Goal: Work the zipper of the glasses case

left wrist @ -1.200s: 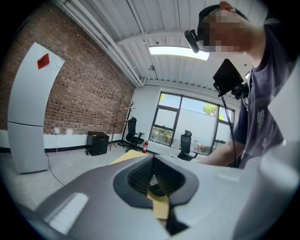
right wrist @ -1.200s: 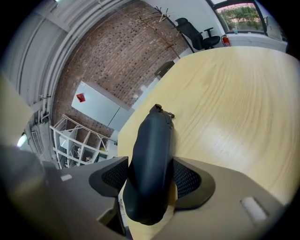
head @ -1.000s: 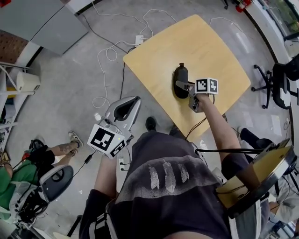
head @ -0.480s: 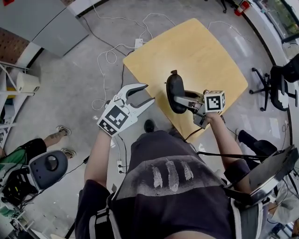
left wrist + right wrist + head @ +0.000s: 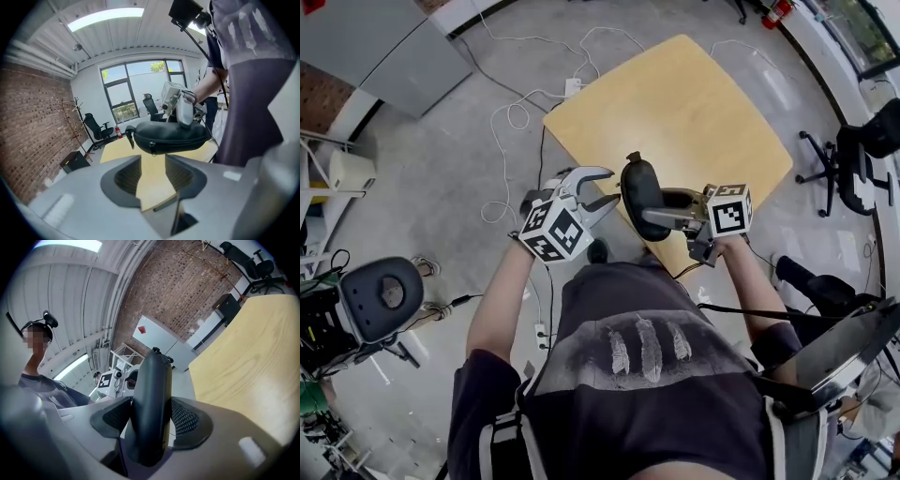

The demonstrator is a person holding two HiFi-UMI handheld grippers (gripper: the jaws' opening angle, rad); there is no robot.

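Note:
The black glasses case (image 5: 637,187) hangs in the air over the near corner of the wooden table (image 5: 675,103), and my right gripper (image 5: 654,210) is shut on its middle. In the right gripper view the case (image 5: 152,399) stands on edge, squeezed between both pads. My left gripper (image 5: 606,187) sits just left of the case, its jaws opening with nothing between them. In the left gripper view the case (image 5: 168,136) lies across just beyond the left gripper (image 5: 153,176). Its zipper pull (image 5: 152,151) hangs from the lower edge, and a strap loop (image 5: 130,137) hangs at the left end.
White cables (image 5: 511,112) trail over the concrete floor left of the table. A black round seat (image 5: 382,295) stands at the far left and an office chair (image 5: 862,155) at the right. A grey cabinet (image 5: 384,47) fills the upper left corner.
The right gripper lifted the case off the table and brought it toward the body. The left gripper rose from low on the left to beside the case, and its jaws opened.

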